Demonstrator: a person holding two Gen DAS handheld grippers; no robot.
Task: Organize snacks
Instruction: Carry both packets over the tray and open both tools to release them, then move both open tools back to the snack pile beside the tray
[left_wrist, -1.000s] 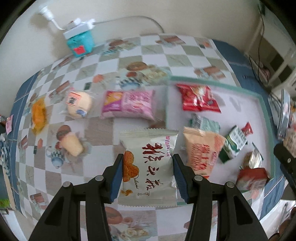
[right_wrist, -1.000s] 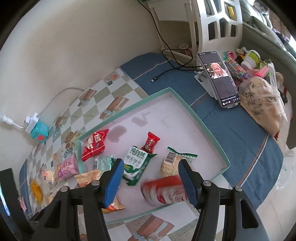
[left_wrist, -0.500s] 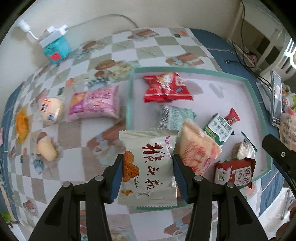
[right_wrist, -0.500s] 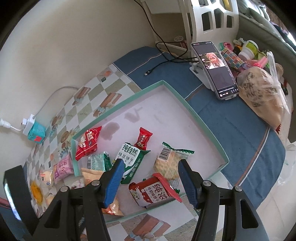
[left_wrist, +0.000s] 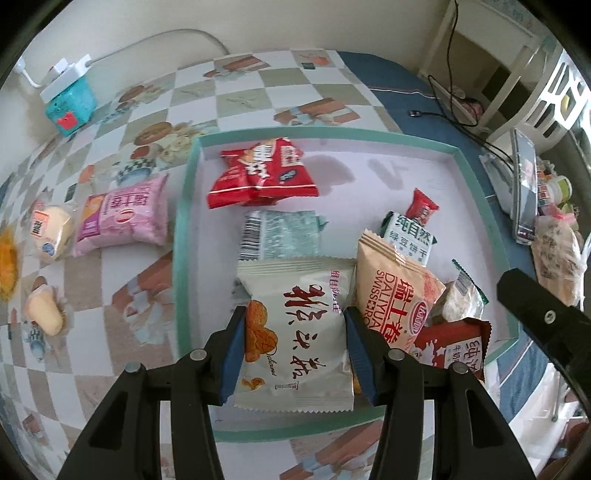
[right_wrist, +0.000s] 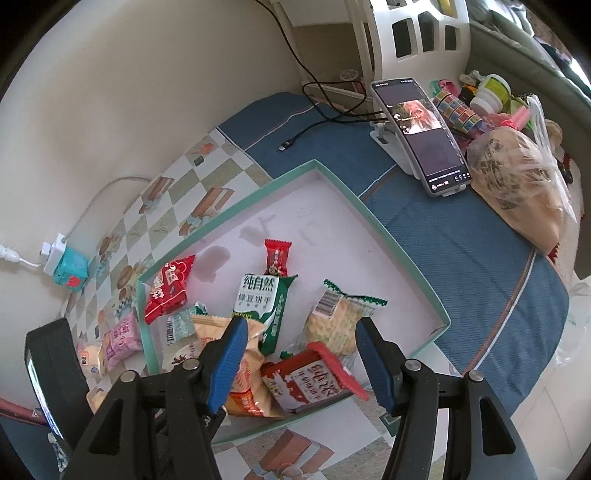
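Note:
My left gripper (left_wrist: 293, 332) is shut on a white snack packet with red writing (left_wrist: 295, 332) and holds it over the near left part of the green-rimmed tray (left_wrist: 184, 206). In the tray lie a red packet (left_wrist: 260, 173), a pale green packet (left_wrist: 280, 234), an orange packet (left_wrist: 395, 299), a green-and-white packet (left_wrist: 408, 236) and a red-and-white packet (right_wrist: 314, 380). My right gripper (right_wrist: 299, 358) is open and empty above the tray's near edge (right_wrist: 406, 251). On the checked cloth left of the tray lie a pink packet (left_wrist: 122, 216) and two wrapped buns (left_wrist: 50, 230).
A teal power adapter (left_wrist: 70, 105) with a cable sits at the back left by the wall. A phone on a stand (right_wrist: 421, 133), a plastic bag (right_wrist: 517, 184) and small clutter stand right of the tray on the blue cloth.
My left gripper has carried the white packet rightward from the checked cloth to over the tray. The red-and-white packet has come to rest in the tray below my right gripper.

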